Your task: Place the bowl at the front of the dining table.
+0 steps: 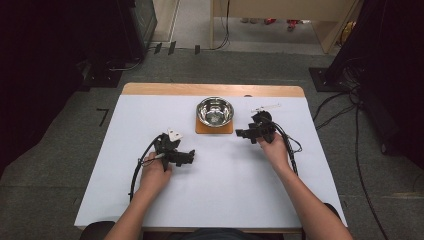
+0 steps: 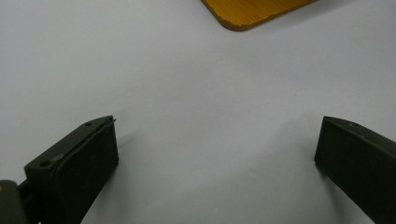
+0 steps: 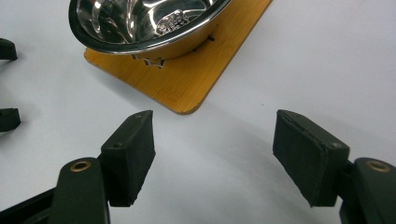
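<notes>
Bowl: a shiny steel bowl (image 1: 215, 111) stood on a small wooden board (image 1: 214, 129) near the far middle of the table (image 1: 240, 195), between the two grippers and beyond them; in the right gripper view it (image 3: 140, 23) sat squarely on the board (image 3: 187, 79), which probably served to keep it from sliding on the white cover.

Bowl contents: something small glinted at the bottom, too unclear to name.

Left gripper: the left gripper (image 1: 186, 158) rested low on the table, near the person's side and to the left of the board; in its own view the left gripper (image 2: 217, 149) had its jaws spread wide with bare white table between them and one corner of the board (image 2: 252, 11) showing ahead.

Right gripper: the right gripper (image 1: 242, 133) lay just beside the board's right edge, aimed toward it; in its own view the right gripper (image 3: 212, 154) stood wide apart and empty, the board's corner and the bowl close in front.

Likely reason for the pose: both tools sat open and pointed inward, seemingly ready to close in on the bowl from either side.

Hold: neither gripper touched the bowl or the board.
</notes>
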Available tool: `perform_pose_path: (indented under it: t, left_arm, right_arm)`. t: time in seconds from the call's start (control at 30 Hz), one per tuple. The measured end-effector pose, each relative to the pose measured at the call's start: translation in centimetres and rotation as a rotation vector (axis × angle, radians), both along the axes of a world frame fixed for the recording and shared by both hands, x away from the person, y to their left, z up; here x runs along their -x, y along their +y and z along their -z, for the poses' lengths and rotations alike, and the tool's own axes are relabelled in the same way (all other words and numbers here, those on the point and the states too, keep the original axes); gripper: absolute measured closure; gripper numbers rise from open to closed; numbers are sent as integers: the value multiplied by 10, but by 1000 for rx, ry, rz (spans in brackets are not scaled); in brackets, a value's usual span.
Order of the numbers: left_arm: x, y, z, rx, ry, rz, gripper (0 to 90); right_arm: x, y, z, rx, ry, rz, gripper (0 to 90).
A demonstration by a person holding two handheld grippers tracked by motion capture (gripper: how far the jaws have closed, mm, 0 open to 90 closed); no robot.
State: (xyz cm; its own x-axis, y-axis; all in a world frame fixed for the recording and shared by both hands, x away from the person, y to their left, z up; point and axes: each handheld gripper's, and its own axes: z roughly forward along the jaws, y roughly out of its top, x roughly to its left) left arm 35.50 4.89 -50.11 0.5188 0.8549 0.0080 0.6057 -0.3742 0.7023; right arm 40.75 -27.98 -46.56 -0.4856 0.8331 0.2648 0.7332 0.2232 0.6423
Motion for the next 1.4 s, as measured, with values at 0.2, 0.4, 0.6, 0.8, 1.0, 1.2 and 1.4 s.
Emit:
perform_pose_path:
  t: [0.2, 0.4, 0.6, 0.8, 1.0, 1.2, 1.4]
  left_arm:
    - [0, 0, 0, 0, 0, 0, 0]
    - [0, 0, 0, 1, -1, -1, 0]
    - [0, 0, 0, 0, 0, -1, 0]
    - [0, 0, 0, 1, -1, 0, 0]
    - [0, 0, 0, 0, 0, -1, 0]
    - [0, 0, 0, 1, -1, 0, 0]
    - [0, 0, 0, 1, -1, 0, 0]
  right_arm:
    - [6, 0, 2, 53, -59, -6, 277]
    - [9, -7, 9, 65, -42, 8, 277]
    - [10, -9, 17, 92, -42, 22, 277]
    - [11, -13, 21, 93, -28, 39, 277]
    - [14, -14, 22, 96, -39, 33, 254]
    - [25, -9, 30, 121, -136, 28, 216]
    - [31, -5, 37, 148, -203, 25, 180]
